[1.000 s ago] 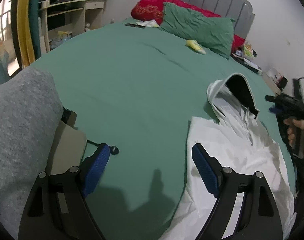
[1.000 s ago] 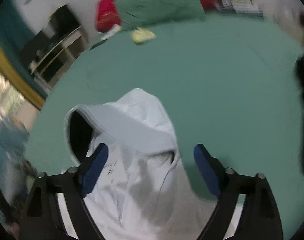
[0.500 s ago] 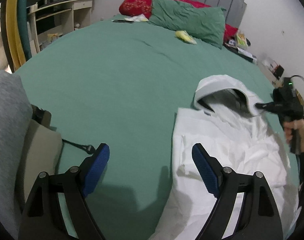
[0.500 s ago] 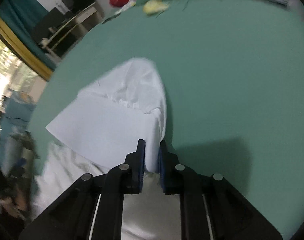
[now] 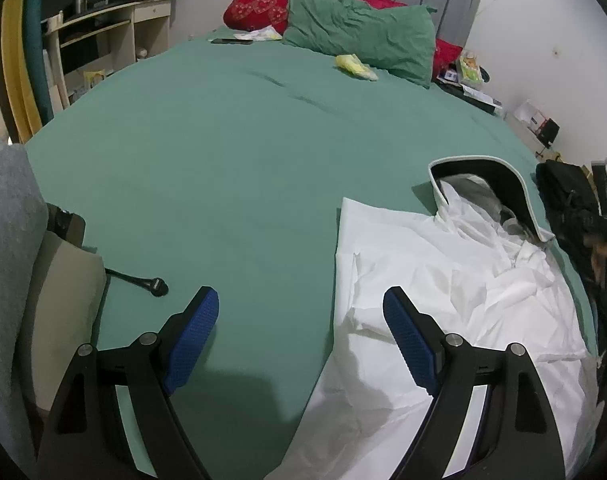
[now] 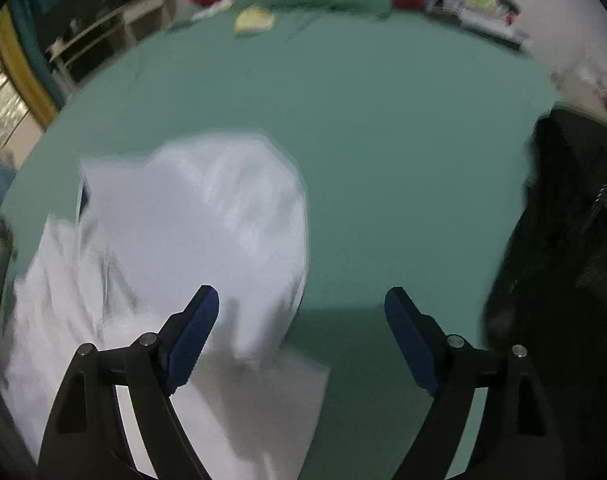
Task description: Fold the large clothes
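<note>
A white hooded garment (image 5: 443,304) lies crumpled on the green bed sheet (image 5: 223,160) at the right of the left wrist view, its hood (image 5: 483,184) open and dark inside. My left gripper (image 5: 299,336) is open and empty, above the sheet by the garment's left edge. In the right wrist view the garment (image 6: 207,232) is blurred, its hood lying flat. My right gripper (image 6: 301,336) is open and empty just above the hood's near edge.
A green pillow (image 5: 359,36) and a red pillow (image 5: 259,8) lie at the headboard, with a yellow item (image 5: 355,66) in front. A grey cloth (image 5: 7,240) and a black strap (image 5: 139,280) are at the left. A black bag (image 6: 563,260) sits right.
My right gripper, shut on the hood half a second ago, has let go and opened; the hood now lies on the garment. The left gripper stays open and has shifted slightly.
</note>
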### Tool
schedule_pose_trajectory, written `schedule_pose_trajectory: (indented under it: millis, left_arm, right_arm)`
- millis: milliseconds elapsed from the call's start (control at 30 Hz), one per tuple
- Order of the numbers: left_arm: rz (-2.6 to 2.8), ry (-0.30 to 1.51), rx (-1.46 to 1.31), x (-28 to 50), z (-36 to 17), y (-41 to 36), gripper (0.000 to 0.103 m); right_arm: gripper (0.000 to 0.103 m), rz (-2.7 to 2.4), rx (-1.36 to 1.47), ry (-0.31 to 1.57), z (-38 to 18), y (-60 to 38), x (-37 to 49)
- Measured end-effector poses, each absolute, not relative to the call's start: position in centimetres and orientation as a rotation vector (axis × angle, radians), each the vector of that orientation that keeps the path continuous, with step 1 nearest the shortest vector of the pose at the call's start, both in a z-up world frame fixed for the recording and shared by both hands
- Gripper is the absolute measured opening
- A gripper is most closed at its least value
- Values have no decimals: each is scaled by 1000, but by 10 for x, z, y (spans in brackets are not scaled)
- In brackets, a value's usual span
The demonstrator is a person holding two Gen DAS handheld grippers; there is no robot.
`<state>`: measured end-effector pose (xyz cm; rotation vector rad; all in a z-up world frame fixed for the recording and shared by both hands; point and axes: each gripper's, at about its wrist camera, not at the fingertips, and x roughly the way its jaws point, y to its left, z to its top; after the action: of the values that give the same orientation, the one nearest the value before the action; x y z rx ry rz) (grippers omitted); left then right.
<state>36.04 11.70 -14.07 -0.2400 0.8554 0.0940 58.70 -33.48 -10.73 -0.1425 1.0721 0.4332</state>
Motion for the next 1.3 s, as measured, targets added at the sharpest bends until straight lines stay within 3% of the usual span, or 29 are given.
schedule_pose_trajectory:
  millis: [67, 167, 300, 500, 600, 700, 767, 833, 900, 1067, 1300]
  left_arm:
    - [95, 856, -240, 361, -142, 118, 87]
    - [92, 867, -246, 365, -145, 119, 87]
    - [92, 889, -263, 369, -152, 125, 87]
    - [87, 895, -262, 370, -150, 130, 87]
    - [77, 886, -267, 367, -146, 130, 87]
    - [70, 882, -264, 365, -143, 130, 87]
    - [67, 881, -273, 363, -141, 131, 87]
    - [65, 877, -278, 362, -139, 131, 87]
    - [62, 872, -274, 360, -137, 130, 87]
    - [59, 865, -287, 359, -135, 133, 87]
    - [59, 846, -305, 350, -127, 136, 87]
  right_arm:
    - [87, 479, -126, 1046, -91, -322, 608]
    - [102, 608, -102, 1081, -92, -299, 637]
    - [102, 803, -114, 1210, -122, -240, 676]
    - [103, 1043, -278, 1479, -176, -192, 651]
    - [103, 1021, -380, 1473, -179, -172, 646]
    - [94, 968, -554, 1468, -182, -153, 631]
    - [73, 937, -653, 1466, -181, -140, 624]
    - [28, 877, -728, 1447, -175, -137, 623]
    - [8, 862, -812, 1426, -169, -134, 615]
    - [5, 852, -927, 1312, -155, -127, 584]
    - [5, 369, -1361, 647, -137, -122, 514]
